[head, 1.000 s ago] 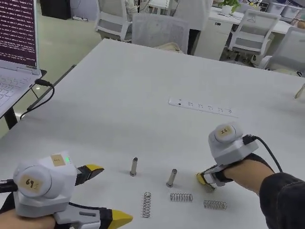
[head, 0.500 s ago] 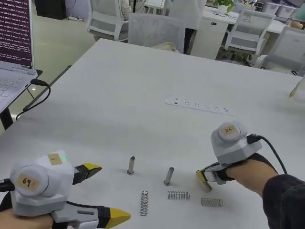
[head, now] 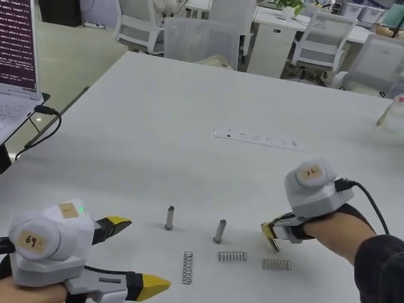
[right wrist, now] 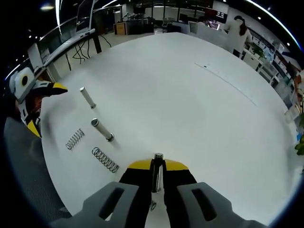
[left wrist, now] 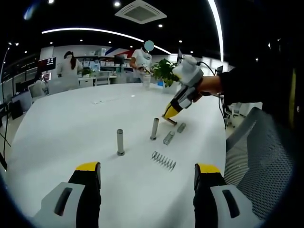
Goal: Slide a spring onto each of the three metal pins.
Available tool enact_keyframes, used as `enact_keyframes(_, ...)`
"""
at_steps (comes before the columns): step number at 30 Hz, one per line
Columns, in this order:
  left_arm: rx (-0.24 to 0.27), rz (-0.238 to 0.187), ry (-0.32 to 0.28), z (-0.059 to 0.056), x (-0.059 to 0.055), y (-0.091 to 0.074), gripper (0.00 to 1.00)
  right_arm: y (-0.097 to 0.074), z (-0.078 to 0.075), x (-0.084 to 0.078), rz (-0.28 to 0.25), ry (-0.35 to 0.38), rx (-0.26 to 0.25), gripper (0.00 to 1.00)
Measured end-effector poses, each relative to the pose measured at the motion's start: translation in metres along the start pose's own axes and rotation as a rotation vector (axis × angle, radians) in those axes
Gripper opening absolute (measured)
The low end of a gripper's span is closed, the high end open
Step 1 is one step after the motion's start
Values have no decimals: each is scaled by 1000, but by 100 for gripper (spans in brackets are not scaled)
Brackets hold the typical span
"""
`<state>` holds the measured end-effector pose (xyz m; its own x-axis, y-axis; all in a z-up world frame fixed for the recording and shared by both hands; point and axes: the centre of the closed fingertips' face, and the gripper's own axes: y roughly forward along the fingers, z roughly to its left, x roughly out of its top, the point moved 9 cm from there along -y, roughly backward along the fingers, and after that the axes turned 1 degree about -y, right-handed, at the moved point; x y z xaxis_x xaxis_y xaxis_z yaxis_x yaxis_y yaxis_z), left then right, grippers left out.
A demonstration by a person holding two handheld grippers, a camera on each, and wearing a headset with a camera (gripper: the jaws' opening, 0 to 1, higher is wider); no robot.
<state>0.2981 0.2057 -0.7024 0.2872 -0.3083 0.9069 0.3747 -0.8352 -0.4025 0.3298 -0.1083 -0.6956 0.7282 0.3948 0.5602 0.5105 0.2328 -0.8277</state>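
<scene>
The white table [head: 158, 113] stretches out ahead of both grippers. An open laptop [head: 16, 69] sits off beyond the left gripper's outer side, and a white power strip [head: 255, 139] lies flat well ahead of the right gripper.

The left gripper [left wrist: 147, 173] is held low over the near edge of the table, its yellow-tipped jaws spread wide apart with nothing between them. The right gripper [right wrist: 157, 166] hangs close over the table with its jaws closed on the held pin [right wrist: 156, 176], which stands up between the tips in the right gripper view.

The first standing pin [left wrist: 120, 141] is upright on the table, straight ahead of the left gripper's open jaws. The second standing pin [left wrist: 154, 128] is upright a little further on, between the first pin and the right gripper. Neither carries a spring.

The nearest spring [left wrist: 164, 160] lies flat on the table just ahead of the left gripper's right jaw. The middle spring [left wrist: 169, 137] lies beside the base of the second standing pin, on the side toward the person. The far spring [left wrist: 181, 127] lies close by the right gripper's tips, apart from them.
</scene>
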Motion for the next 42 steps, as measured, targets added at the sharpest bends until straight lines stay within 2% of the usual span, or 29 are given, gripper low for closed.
enact_keyframes(42, -16, 4, 21, -4, 3, 0, 77, -25, 6, -15, -123, 12, -26, 5)
